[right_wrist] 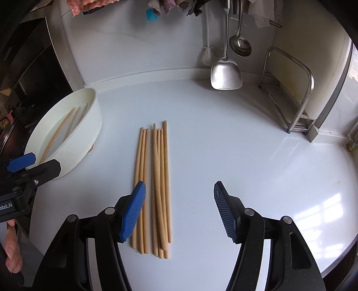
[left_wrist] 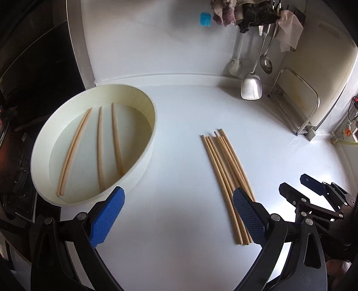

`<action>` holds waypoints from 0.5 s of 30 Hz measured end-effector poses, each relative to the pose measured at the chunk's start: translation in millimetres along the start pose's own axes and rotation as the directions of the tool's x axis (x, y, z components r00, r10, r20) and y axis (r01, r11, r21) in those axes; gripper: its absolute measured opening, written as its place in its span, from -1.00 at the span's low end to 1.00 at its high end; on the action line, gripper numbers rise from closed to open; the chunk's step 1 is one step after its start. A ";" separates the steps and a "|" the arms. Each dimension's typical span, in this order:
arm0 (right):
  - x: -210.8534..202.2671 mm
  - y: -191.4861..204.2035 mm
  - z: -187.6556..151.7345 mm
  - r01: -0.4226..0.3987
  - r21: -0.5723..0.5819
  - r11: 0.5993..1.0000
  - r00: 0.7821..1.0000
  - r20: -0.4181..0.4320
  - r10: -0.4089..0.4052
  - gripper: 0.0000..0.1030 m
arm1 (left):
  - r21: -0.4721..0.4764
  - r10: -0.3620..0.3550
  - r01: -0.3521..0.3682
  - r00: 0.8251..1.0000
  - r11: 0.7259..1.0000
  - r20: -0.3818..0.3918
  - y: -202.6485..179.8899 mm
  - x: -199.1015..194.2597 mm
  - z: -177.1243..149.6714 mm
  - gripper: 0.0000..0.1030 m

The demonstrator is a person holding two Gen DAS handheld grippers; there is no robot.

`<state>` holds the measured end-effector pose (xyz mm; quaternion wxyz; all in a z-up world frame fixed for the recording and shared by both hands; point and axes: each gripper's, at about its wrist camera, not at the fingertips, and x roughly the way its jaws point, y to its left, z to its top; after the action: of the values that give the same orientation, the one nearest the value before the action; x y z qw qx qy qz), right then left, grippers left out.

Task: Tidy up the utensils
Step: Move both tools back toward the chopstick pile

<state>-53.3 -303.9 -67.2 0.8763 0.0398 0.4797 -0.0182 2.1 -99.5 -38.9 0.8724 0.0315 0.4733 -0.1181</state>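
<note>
Several wooden chopsticks [left_wrist: 226, 176] lie in a loose bundle on the white counter; in the right wrist view the bundle [right_wrist: 154, 185] lies straight ahead. A cream oval basin [left_wrist: 143, 161] at the left holds several chopsticks [left_wrist: 99, 145]; it shows at the left of the right wrist view [right_wrist: 82, 143]. My left gripper [left_wrist: 179, 215] is open and empty, between basin and bundle, its right finger over the bundle's near end. My right gripper [right_wrist: 179, 212] is open and empty, its left finger over the bundle's near part. It also shows in the left wrist view [left_wrist: 297, 185].
A steel spatula [right_wrist: 226, 71], a ladle [right_wrist: 240, 46] and a white brush [right_wrist: 207, 53] hang on the back wall. A metal rack [right_wrist: 297, 94] stands at the back right. A dark stove [left_wrist: 13, 145] lies left of the basin. Cloths [left_wrist: 241, 13] hang above.
</note>
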 end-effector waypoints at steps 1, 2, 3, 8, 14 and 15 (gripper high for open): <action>4.3 -4.3 -2.6 0.000 0.000 1.000 1.000 -0.003 0.000 0.18 | -0.006 0.000 0.000 1.000 1.000 0.001 -3.4 4.1 -1.6 0.87; 9.1 -7.9 -4.7 -0.004 0.002 1.000 1.000 -0.003 0.004 0.18 | -0.014 0.000 0.000 1.000 1.000 0.003 -7.1 8.9 -3.9 0.87; 14.0 -10.5 -6.7 -0.006 0.000 1.000 1.000 -0.003 0.006 0.18 | -0.023 -0.001 0.001 1.000 1.000 0.004 -9.8 13.3 -6.6 0.87; 37.9 -17.1 -10.0 -0.025 -0.008 1.000 1.000 0.012 0.025 0.18 | -0.051 0.015 -0.015 1.000 0.999 0.009 -18.1 40.1 -19.4 0.87; 62.1 -19.5 -13.6 -0.064 -0.002 0.998 0.997 0.046 0.064 0.18 | -0.091 0.026 -0.023 0.999 0.996 0.041 -17.5 62.6 -34.1 0.87; 65.1 -18.4 -13.8 -0.067 0.000 0.998 0.997 0.043 0.067 0.18 | -0.086 0.028 -0.025 0.999 0.996 0.038 -18.5 66.8 -36.2 0.87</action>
<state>-31.1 -320.7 -130.4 0.8865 0.0560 0.4593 0.0102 3.2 -123.2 -113.3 0.8835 -0.0022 0.4603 -0.0867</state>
